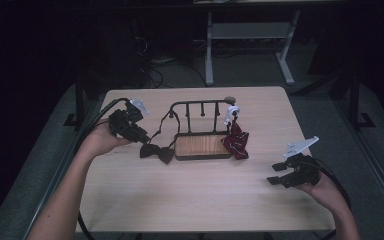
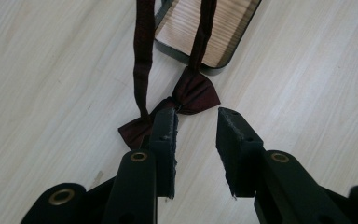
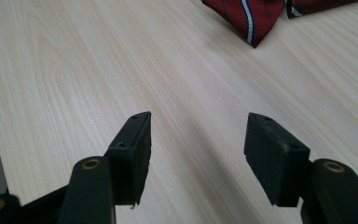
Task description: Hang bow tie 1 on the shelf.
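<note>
Bow tie (image 2: 186,95) lying on counter (image 1: 190,200); left gripper (image 2: 196,122) released just beside it; right gripper (image 3: 198,128) released, empty.

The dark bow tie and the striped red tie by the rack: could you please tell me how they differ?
The dark bow tie is plain maroon; the striped red tie has white stripes. The bow tie lies on the table left of the rack, its strap running up to the rack's rail; the striped tie hangs bunched at the rack's right end. The left gripper is at the bow tie; the striped tie has no gripper by it.
</note>
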Available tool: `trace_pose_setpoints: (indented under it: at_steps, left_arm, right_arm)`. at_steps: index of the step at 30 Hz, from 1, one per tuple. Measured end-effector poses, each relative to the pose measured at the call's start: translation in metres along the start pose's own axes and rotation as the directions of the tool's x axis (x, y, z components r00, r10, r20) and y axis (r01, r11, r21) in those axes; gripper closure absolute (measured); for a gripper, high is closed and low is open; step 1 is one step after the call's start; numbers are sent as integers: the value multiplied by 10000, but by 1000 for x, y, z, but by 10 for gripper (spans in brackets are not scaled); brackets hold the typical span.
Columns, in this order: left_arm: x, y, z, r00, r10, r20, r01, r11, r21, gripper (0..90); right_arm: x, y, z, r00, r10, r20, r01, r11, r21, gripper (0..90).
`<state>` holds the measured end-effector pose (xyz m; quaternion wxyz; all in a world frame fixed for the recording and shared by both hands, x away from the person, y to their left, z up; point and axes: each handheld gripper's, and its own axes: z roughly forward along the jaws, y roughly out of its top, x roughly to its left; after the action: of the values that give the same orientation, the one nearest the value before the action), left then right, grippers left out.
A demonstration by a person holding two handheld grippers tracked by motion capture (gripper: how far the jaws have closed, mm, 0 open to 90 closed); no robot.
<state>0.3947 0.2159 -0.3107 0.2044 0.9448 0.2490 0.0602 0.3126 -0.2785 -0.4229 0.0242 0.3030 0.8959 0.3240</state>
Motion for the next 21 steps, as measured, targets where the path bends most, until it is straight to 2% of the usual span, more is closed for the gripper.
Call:
trace_pose_setpoints:
  at_steps: [21]
  left_arm:
    - [-12, -18, 9, 9998, 166, 136, -166, 9999, -50, 658]
  right_arm:
    - [0, -1, 0, 10000, 42, 28, -42, 10000, 26, 412]
